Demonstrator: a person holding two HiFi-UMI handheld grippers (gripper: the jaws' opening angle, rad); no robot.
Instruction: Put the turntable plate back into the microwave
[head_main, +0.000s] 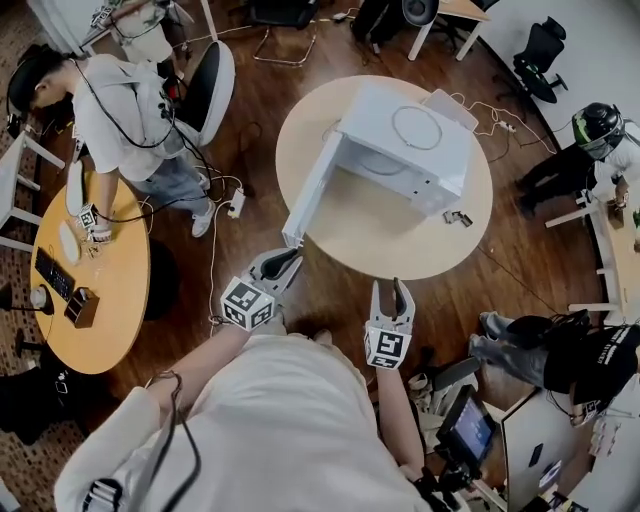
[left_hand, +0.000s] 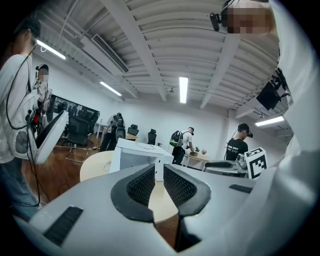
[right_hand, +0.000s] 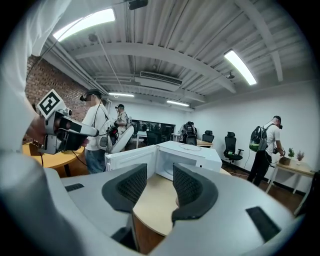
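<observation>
We hold both grippers low over the wood floor (head_main: 250, 100), short of the near edge of the round table (head_main: 400, 255); neither touches anything. The left gripper (head_main: 291, 260) has its jaws only a narrow slit apart, and through the slit we see just tabletop; nothing sits between the pads. The right gripper (head_main: 388, 289) stands with its jaws wide apart and also empty; its view looks along them at the table and into the oven's open cavity.

The white microwave (head_main: 440, 165) sits on the table's far half, and its door (head_main: 308, 195) hangs open towards our left. The turntable plate (head_main: 415, 128) lies flat on the microwave's roof, showing as a thin circular outline; it is well apart from both grippers. A small dark object (head_main: 458, 217) lies on the table just beside the microwave's right corner; we cannot tell what it is. A person (head_main: 120, 110) stands at another table (head_main: 110, 300) on our left.
</observation>
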